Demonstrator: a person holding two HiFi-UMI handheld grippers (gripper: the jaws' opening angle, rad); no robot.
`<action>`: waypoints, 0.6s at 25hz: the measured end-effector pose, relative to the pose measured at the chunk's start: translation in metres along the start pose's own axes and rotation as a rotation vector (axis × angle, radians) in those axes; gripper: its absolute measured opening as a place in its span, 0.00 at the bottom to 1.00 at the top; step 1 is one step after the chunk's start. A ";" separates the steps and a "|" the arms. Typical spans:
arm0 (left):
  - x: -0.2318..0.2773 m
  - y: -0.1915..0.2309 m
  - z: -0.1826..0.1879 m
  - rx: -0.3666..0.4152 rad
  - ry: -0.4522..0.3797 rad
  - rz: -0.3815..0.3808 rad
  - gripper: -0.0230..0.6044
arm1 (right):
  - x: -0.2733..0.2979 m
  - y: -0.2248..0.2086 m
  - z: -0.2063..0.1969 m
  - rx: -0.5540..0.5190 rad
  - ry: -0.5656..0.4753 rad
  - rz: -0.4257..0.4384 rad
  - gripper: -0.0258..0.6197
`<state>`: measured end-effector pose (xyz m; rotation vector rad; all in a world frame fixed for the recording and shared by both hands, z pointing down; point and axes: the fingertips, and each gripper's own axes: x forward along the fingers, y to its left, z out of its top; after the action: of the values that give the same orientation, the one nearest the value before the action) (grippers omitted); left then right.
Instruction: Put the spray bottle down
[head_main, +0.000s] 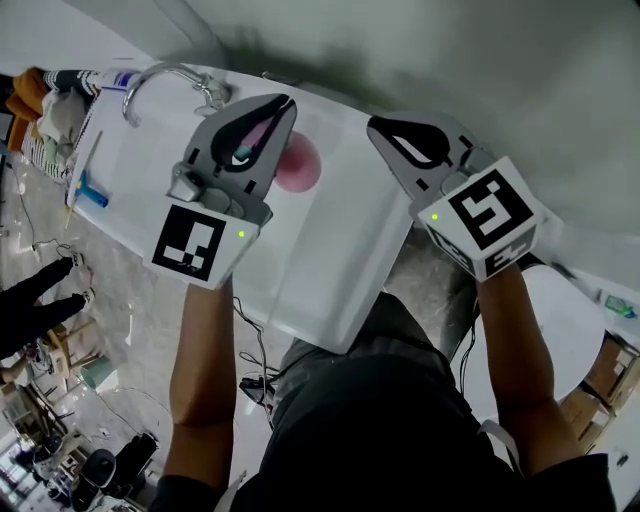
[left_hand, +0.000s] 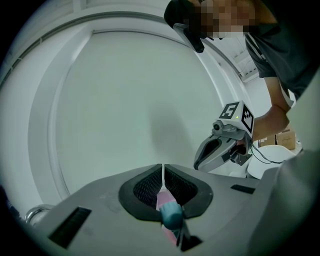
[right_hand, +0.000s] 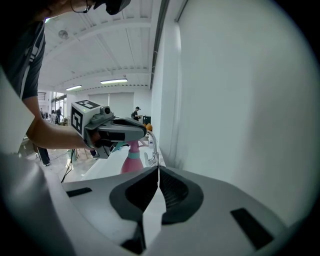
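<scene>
The left gripper (head_main: 283, 108) held the spray bottle (head_main: 300, 165) up over the white counter (head_main: 330, 250). The bottle had a round pink body, and its top part was a blue-green colour. In the head view the pink body stuck out to the side of the gripper, near the middle of the counter. In the left gripper view, the jaws of the left gripper (left_hand: 163, 167) were squeezed tight on the thin top part of the spray bottle (left_hand: 167, 207), with the blue-green bit poking out near the camera. In the right gripper view, the spray bottle (right_hand: 132, 161) hung straight down under the left gripper (right_hand: 145, 131), with a blue-green ring around its neck. Its bottom was hidden, so I could not tell if it touched the counter. A silver tap (head_main: 160, 75) stood at the far end of the counter. The right gripper (head_main: 372, 124) was just beside the bottle, not touching it. Its jaws (right_hand: 159, 170) were pressed together with nothing in them.
</scene>
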<state>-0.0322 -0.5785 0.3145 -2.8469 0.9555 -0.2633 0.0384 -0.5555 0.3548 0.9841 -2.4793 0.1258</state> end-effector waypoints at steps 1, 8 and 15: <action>0.000 0.003 -0.003 -0.003 0.000 0.001 0.07 | 0.004 0.000 -0.001 0.003 0.005 0.000 0.06; 0.005 0.019 -0.022 -0.032 -0.004 0.014 0.07 | 0.016 -0.003 -0.011 0.018 0.042 -0.011 0.06; 0.010 0.026 -0.045 -0.063 -0.011 0.018 0.07 | 0.026 -0.002 -0.026 0.030 0.069 -0.019 0.06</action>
<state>-0.0488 -0.6080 0.3552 -2.8919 1.0045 -0.2191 0.0335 -0.5663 0.3897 0.9984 -2.4114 0.1878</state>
